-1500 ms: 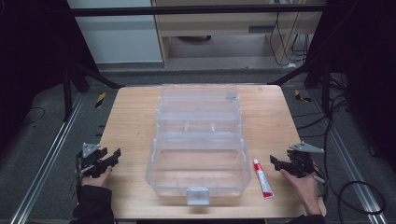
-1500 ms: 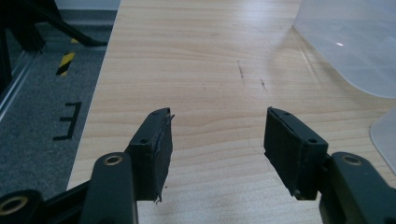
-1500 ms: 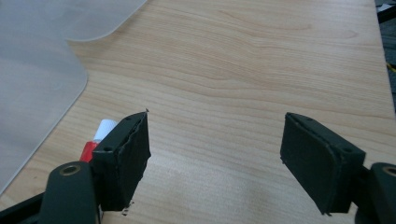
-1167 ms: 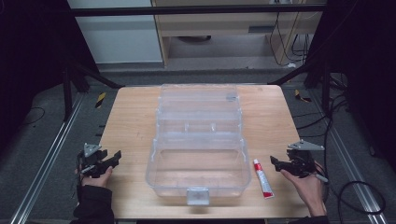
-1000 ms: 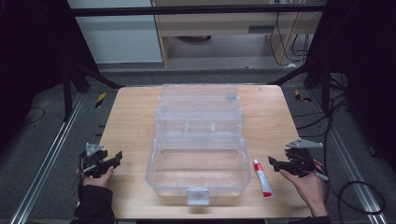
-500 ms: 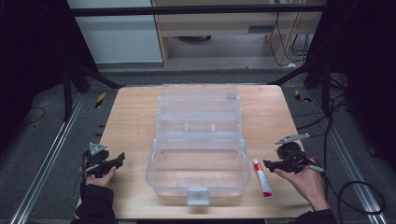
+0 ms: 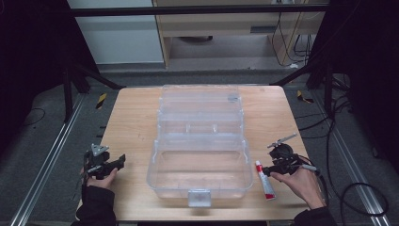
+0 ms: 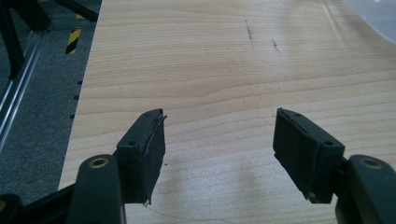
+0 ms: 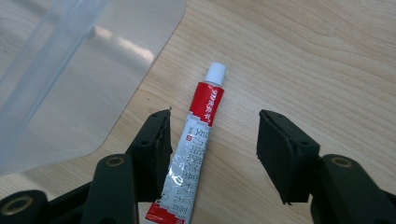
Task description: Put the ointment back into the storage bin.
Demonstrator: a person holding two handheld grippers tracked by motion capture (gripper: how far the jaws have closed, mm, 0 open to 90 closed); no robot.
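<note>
I've got the right gripper (image 7: 266, 170) down at about four o'clock on the table (image 7: 131, 117), and its jaws are straddling the red-and-white tube (image 7: 264, 181), which lies flat on the wood just beside the clear plastic box (image 7: 200, 141). In the right gripper view the tube (image 9: 191, 154) runs up between the jaws, white cap pointing away toward twelve o'clock, its body lying close against the jaw on the nine o'clock side, with clear wood showing between it and the other jaw. Those jaws have just been closing in on it, but they're not clamped yet, so nothing is gripped. A corner of the box (image 9: 70, 79) sits at ten o'clock in that view.

Over at eight o'clock on the table, my left gripper (image 7: 117, 162) hangs near the edge, well apart from the box. In the left gripper view its jaws are spread wide over bare wood, released, with nothing between them.
</note>
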